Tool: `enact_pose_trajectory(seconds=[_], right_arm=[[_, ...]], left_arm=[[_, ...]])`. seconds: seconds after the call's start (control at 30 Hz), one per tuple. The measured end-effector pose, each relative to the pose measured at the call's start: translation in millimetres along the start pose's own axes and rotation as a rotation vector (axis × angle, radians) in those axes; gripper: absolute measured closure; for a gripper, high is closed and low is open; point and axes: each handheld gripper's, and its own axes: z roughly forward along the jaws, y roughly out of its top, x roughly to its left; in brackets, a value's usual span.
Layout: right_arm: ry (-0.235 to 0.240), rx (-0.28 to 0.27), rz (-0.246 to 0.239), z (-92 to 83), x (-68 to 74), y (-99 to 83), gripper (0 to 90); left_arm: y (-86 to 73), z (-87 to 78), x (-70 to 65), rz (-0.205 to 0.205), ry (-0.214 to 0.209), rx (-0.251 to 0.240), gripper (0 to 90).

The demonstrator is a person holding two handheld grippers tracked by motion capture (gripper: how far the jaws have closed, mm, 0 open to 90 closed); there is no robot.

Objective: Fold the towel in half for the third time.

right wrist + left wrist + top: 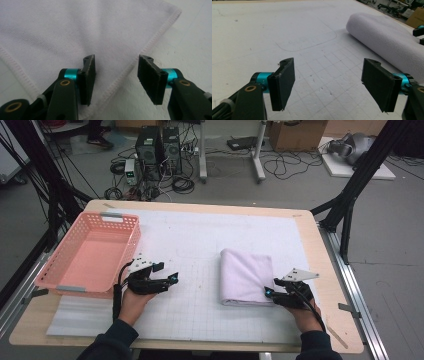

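A folded white towel (246, 275) lies on the right half of the white gridded mat (195, 240). My right gripper (269, 292) is at the towel's near right corner, jaws apart. In the right gripper view the towel's stitched hem (140, 55) runs under the gap of the right gripper (116, 65), and the pads do not press on the cloth. My left gripper (172, 279) rests on the mat beside the basket, pointing towards the towel. In the left gripper view the left gripper (328, 72) is open over bare mat, with the towel (387, 37) farther off to the right.
A pink plastic basket (131, 245) stands at the table's left side, with nothing in it. The mat lies on a wooden table (325, 270). Black frame legs rise at both sides. Computers and cables sit on the floor beyond the far edge.
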Motion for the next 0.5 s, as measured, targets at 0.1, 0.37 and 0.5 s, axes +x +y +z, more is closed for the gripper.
enact_pose_trajectory(seconds=[0.1, 0.37, 0.5], right_arm=[[0.019, -0.036, 0.011, -12.6, -2.6, -1.5, 40.3], [-0.076, -0.205, 0.083, -39.2, -12.9, -1.9, 27.8], [-0.125, -0.201, 0.086, -41.3, -16.4, -2.8, 24.5]], left_arm=[[1.4, -0.8, -0.7, 0.0, -0.009, -0.015, 26.8], [4.2, -6.2, 0.3, 0.001, -0.025, -0.053, 16.7], [4.8, -9.8, 4.0, 0.0, -0.023, -0.061, 16.7]])
